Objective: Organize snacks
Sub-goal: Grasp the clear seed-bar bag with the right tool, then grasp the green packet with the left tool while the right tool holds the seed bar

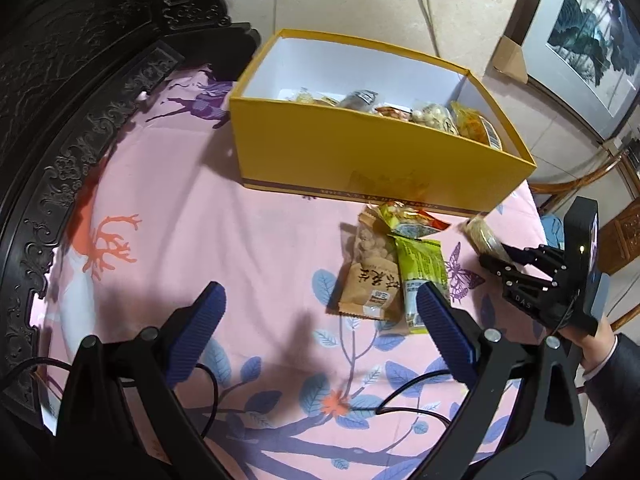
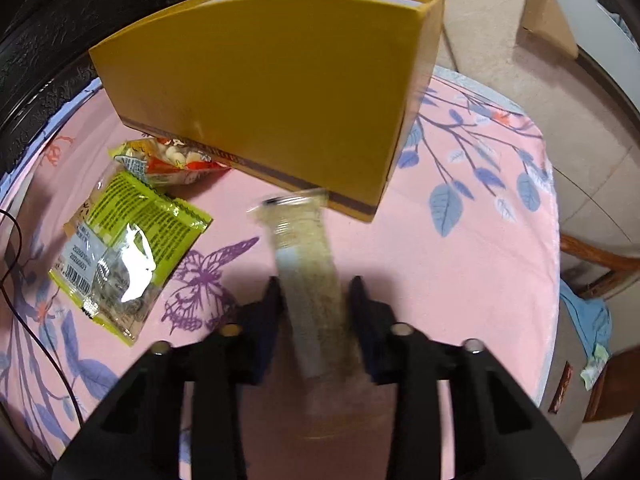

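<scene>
Yellow box [image 1: 360,160], 12 o'clock, lettering too small to read. Left gripper [image 1: 320,320] angled down, jaws wide, empty. Right gripper [image 2: 316,308] angled down, apparently clamping blurred clear snack pack [image 2: 308,280]. Brown packet [image 1: 372,276] bears Chinese characters.

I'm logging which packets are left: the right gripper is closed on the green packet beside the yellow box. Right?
No. The right gripper is closed on the long clear snack packet beside the yellow box; the green packet lies untouched, as the right wrist view shows.
</scene>
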